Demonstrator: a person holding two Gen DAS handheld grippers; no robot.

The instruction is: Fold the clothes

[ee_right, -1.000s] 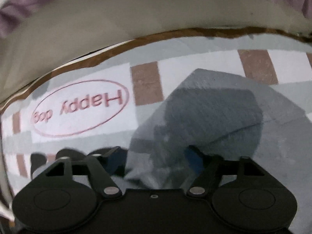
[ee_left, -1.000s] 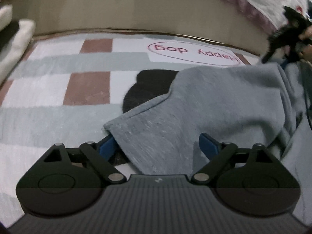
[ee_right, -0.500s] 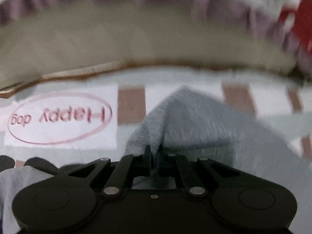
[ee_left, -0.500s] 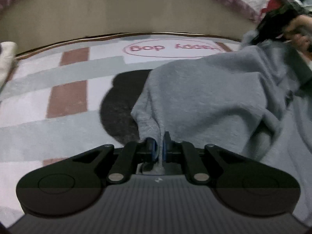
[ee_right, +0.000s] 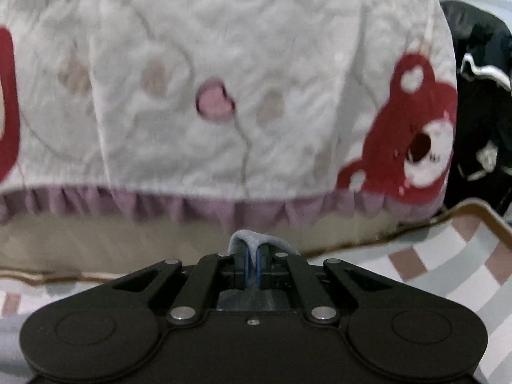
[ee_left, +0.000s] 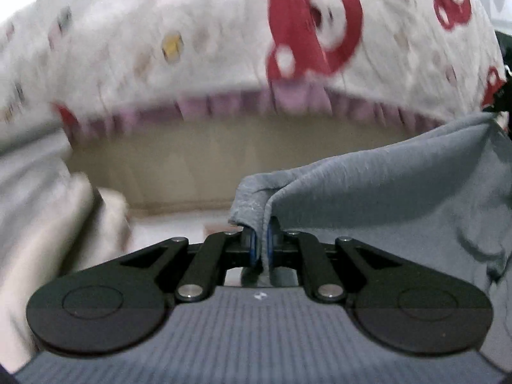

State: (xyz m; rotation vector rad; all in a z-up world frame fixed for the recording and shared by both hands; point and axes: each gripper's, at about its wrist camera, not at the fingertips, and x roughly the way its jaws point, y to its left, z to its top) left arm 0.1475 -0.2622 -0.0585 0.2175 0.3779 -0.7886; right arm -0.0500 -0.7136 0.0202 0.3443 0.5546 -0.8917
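Now your left gripper (ee_left: 261, 246) pinches edge of grey garment (ee_left: 384, 198), jaws pressed together on fold; cloth drapes away to right. Your right gripper (ee_right: 253, 267) likewise clamps small grey fold. Both held up facing bear-print blanket (ee_right: 224, 80), above checked rug (ee_right: 454, 256).

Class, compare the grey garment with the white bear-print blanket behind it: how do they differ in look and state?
The grey garment is plain, while the bear-print blanket is white with red bears and a purple frill. The garment is pinched by the left hand-held gripper and the right hand-held gripper; the blanket hangs untouched. Both are soft fabric.
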